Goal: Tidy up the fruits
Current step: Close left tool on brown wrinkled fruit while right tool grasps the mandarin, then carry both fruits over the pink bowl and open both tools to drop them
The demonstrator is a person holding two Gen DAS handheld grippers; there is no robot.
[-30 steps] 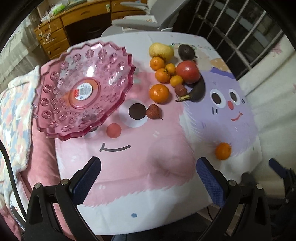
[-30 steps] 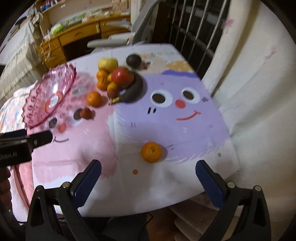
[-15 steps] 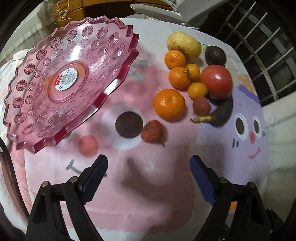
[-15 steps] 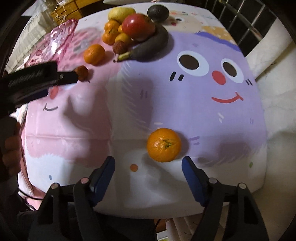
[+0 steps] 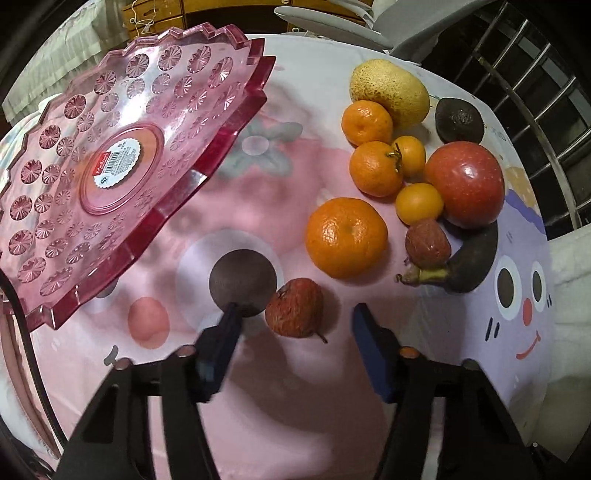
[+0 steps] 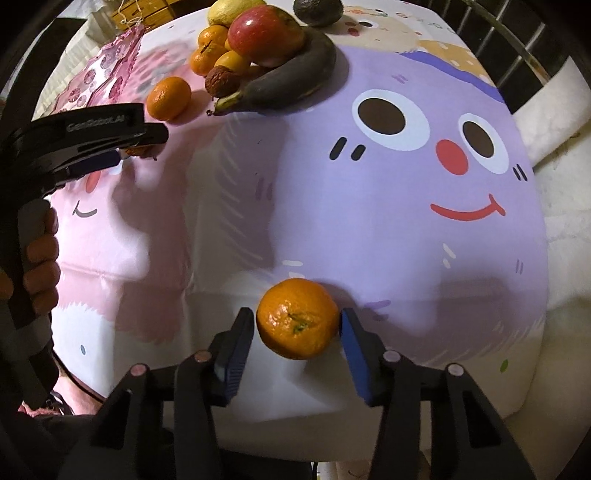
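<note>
A pink glass fruit dish [image 5: 110, 173] stands at the table's left. My left gripper [image 5: 295, 317] is open, its fingers either side of a wrinkled brown-red fruit [image 5: 294, 308]. Beyond lie a big mandarin [image 5: 346, 236], smaller mandarins [image 5: 373, 168], a red apple [image 5: 466, 183], a yellow pear [image 5: 389, 92], an avocado [image 5: 458, 120] and a blackened banana [image 5: 469, 264]. My right gripper [image 6: 297, 325] is open, its pads close on both sides of a lone mandarin [image 6: 297, 323] near the table's front edge. The left gripper [image 6: 110, 155] also shows in the right wrist view.
The table wears a cartoon cloth, pink on the left [image 5: 258, 387] and purple on the right [image 6: 369, 221]. A metal railing [image 5: 535, 85] runs behind on the right. A wooden drawer unit [image 5: 229, 14] and grey chair [image 5: 369, 26] stand behind the table.
Both grippers have moved forward and down. The left now straddles the wrinkled fruit; the right has narrowed around the lone mandarin.
</note>
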